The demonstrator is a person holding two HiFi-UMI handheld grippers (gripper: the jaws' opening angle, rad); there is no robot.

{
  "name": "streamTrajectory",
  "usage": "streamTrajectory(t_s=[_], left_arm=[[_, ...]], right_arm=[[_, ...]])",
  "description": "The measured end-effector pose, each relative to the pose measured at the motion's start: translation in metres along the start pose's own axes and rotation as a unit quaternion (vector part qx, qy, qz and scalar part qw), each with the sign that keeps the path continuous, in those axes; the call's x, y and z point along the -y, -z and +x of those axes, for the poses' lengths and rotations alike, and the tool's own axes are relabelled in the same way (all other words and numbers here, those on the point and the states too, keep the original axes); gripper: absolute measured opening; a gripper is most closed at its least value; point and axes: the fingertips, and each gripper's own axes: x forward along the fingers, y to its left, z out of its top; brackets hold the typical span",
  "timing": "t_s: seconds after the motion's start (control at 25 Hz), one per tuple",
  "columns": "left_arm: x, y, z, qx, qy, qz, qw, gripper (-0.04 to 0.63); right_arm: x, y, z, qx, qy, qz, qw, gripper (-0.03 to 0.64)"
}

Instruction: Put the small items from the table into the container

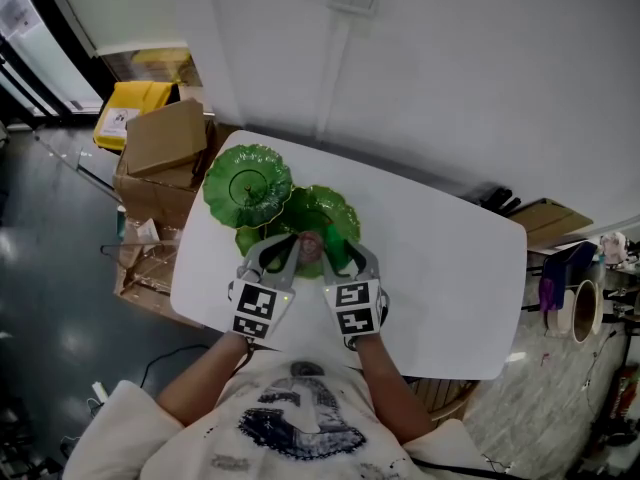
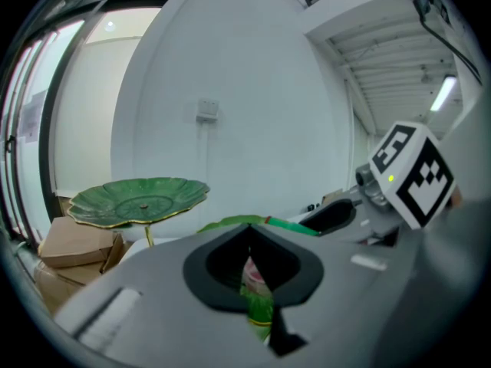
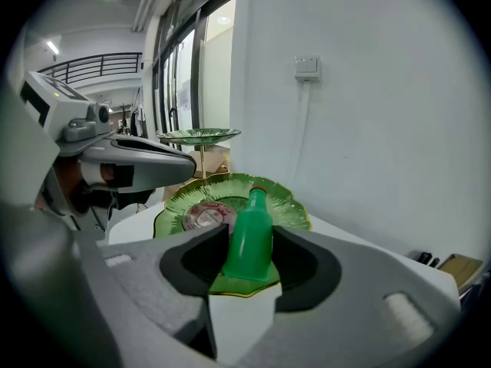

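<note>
The right gripper (image 3: 249, 245) grips a green bottle (image 3: 252, 225). Its grey foam pads close on the bottle's two sides, the neck leaning away from the jaws. The bottle's base hangs just over the near rim of the lower leaf plate (image 3: 280, 205), ahead of and below the jaws. The left gripper (image 2: 250, 242) has its jaws drawn together with nothing between them. Through the thin slit left between them show that plate and a round pink thing (image 3: 205, 215) lying on it, just beyond the tips.

The two grippers stand side by side, near each other, both tips at the plate's near edge. To the right of the right jaws the white table (image 1: 440, 268) lies bare out to its rounded corner. Beyond both jaws a white wall (image 1: 450, 88) runs behind the table's far edge. Up and to the left of the left jaws, the upper leaf plate (image 2: 138, 198) stands on a thin gold stem (image 2: 147, 238). Past the table's left edge sit cardboard boxes (image 1: 165, 138).

The bottle is smooth, translucent plastic with a red ring at its mouth. Both plates are glossy green with ribbed veins and wavy, gold-lined rims.
</note>
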Motion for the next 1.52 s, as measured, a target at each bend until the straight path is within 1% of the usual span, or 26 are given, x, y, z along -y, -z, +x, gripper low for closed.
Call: streamTrajectory(t_s=[0.24, 0.4, 0.6, 0.72, 1.12, 1.28, 1.52], left_arm=[[0.000, 0.001, 0.000, 0.000, -0.003, -0.003, 1.0000, -0.009], [0.001, 0.002, 0.000, -0.001, -0.005, -0.004, 1.0000, -0.011], [0.003, 0.002, -0.001, -0.001, -0.007, -0.006, 1.0000, -0.009], [0.004, 0.002, -0.001, -0.001, -0.009, -0.007, 0.9999, -0.011], [0.008, 0.002, -0.005, -0.002, -0.017, -0.008, 0.9998, -0.009], [0.009, 0.001, -0.010, -0.001, -0.008, -0.003, 1.0000, -0.009], [-0.002, 0.002, -0.016, 0.001, 0.012, 0.006, 0.9999, -0.009]], right_arm=[[0.003, 0.001, 0.000, -0.006, 0.005, -0.013, 1.000, 0.176], [0.001, 0.006, 0.001, -0.007, 0.000, -0.004, 1.000, 0.178], [0.001, 0.004, -0.001, 0.000, -0.005, 0.000, 1.000, 0.179], [0.002, 0.004, -0.002, 0.004, -0.008, 0.002, 1.000, 0.193], [-0.001, -0.004, -0.010, 0.026, -0.022, 0.006, 0.999, 0.195], [0.002, -0.009, -0.012, 0.036, -0.009, 0.020, 0.999, 0.195], [0.007, -0.012, -0.022, 0.052, 0.031, 0.052, 0.997, 0.195]])
